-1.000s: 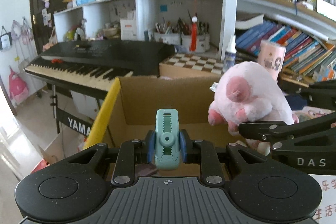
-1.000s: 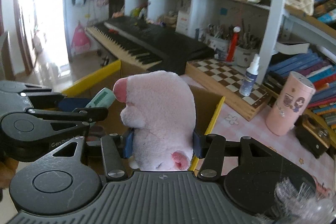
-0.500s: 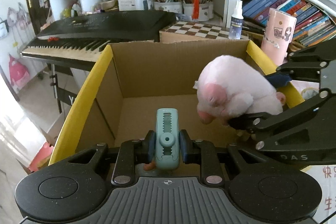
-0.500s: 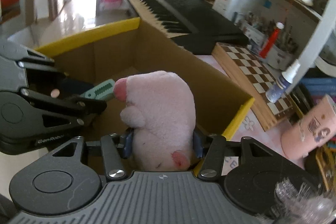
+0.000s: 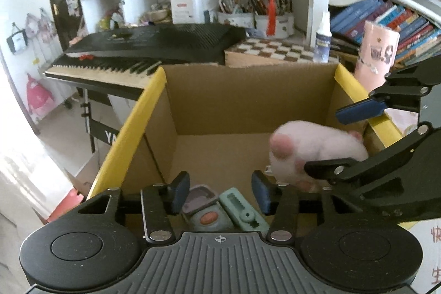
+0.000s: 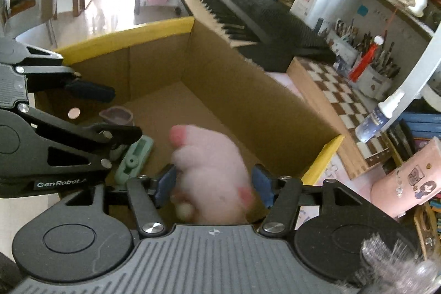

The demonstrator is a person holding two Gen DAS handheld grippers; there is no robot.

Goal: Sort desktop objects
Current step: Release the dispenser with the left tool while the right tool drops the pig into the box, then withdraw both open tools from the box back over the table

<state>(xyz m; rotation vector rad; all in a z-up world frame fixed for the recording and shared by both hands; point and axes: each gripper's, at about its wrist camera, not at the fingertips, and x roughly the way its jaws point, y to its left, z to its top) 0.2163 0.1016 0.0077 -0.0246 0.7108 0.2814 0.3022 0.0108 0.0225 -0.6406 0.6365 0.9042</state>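
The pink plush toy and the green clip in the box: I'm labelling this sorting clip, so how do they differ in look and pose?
The pink plush toy is soft, rounded and bulky; the green clip is hard, slim and toothed. The plush toy sits between the right gripper's open pads; the clip lies flat below the left gripper, beside a small grey-purple item. Both are inside the cardboard box, released.

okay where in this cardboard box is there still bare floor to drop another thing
The cardboard box has bare floor along its far wall and toward the keyboard-side yellow flap, beyond the green tool. It is crowded near both grippers: the green tool and a grey-purple toy lie below the left gripper, and the pink plush sits between the right gripper fingers.
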